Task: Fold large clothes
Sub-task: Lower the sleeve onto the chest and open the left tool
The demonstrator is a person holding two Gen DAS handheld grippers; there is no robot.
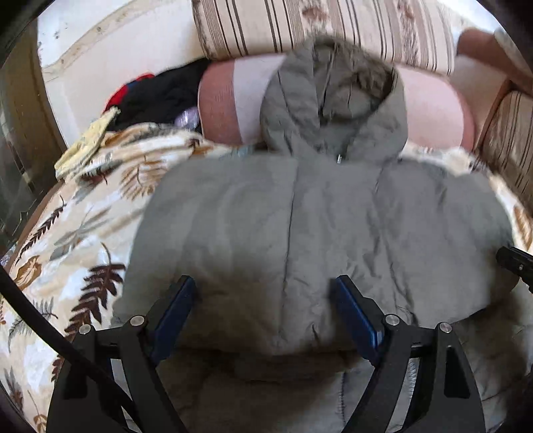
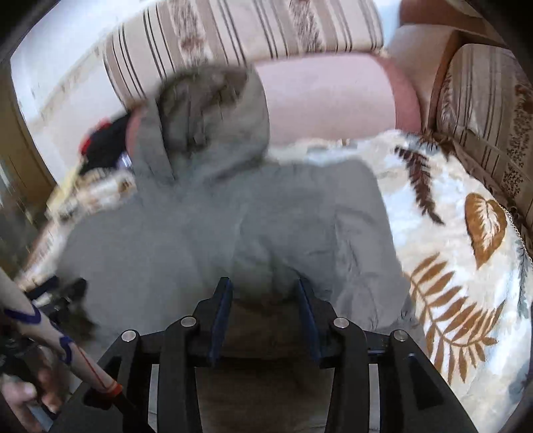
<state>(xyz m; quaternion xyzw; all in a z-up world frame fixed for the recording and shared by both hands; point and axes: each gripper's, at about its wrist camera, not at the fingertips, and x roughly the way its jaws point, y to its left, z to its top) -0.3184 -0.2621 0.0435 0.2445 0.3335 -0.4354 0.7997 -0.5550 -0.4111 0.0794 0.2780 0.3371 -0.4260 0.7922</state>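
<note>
A grey-green hooded puffer jacket point(image 1: 319, 213) point(image 2: 206, 233) lies spread on a leaf-patterned blanket point(image 1: 76, 226) point(image 2: 459, 233) on a sofa. Its fur-trimmed hood point(image 1: 336, 96) point(image 2: 206, 110) rests against a pink bolster point(image 1: 436, 113) point(image 2: 326, 103). My left gripper point(image 1: 265, 288) stands wide open just over the jacket's lower middle, and nothing is pinched between its fingers. My right gripper point(image 2: 265, 288) is partly open at the jacket's lower right, with a hump of jacket cloth lying loosely between its blue pads point(image 2: 222, 309). The right view is blurred.
A striped back cushion point(image 1: 319, 26) point(image 2: 246, 30) and a striped armrest point(image 1: 509, 140) point(image 2: 486, 110) bound the seat. A pile of dark and red clothes point(image 1: 156, 96) and a yellow cloth point(image 1: 90, 140) lie at the back left. A hand point(image 2: 20, 399) shows at the lower left.
</note>
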